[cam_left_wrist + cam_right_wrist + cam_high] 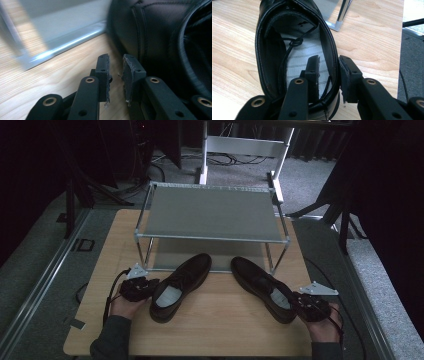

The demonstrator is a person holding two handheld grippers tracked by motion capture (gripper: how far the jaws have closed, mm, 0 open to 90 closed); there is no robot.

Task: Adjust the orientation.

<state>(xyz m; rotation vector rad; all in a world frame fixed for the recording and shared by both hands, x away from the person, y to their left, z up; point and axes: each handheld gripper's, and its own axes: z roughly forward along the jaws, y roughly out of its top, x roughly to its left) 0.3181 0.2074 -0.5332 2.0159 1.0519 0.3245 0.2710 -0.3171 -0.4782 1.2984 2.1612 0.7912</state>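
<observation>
Two black leather shoes lie on the wooden table [210, 325] in front of a low two-shelf rack [212, 212], toes toward it and heels toward us, which suits lifting them by the heel end and sliding them toe-first onto a shelf. We hold our left gripper [137, 287] just beside the left shoe [180, 285], on its left and near the heel; in the left gripper view its jaws stand a narrow gap apart with nothing between them, the shoe's outer wall close on their right [155, 37]. Our right gripper [309, 306] sits at the heel of the right shoe [262, 287]; in the right gripper view one jaw reaches inside the opening and the other stands outside, straddling the collar wall [334, 65] but with a gap left, so we judge the grip not yet closed. The leather is smooth and dark with stitched seams, the insole [308, 53] pale and finely striped, a thin lace knotted above it. Grey matte panels form the rack's shelves, framed by shiny metal tubes, and the tabletop shows light wood grain.
</observation>
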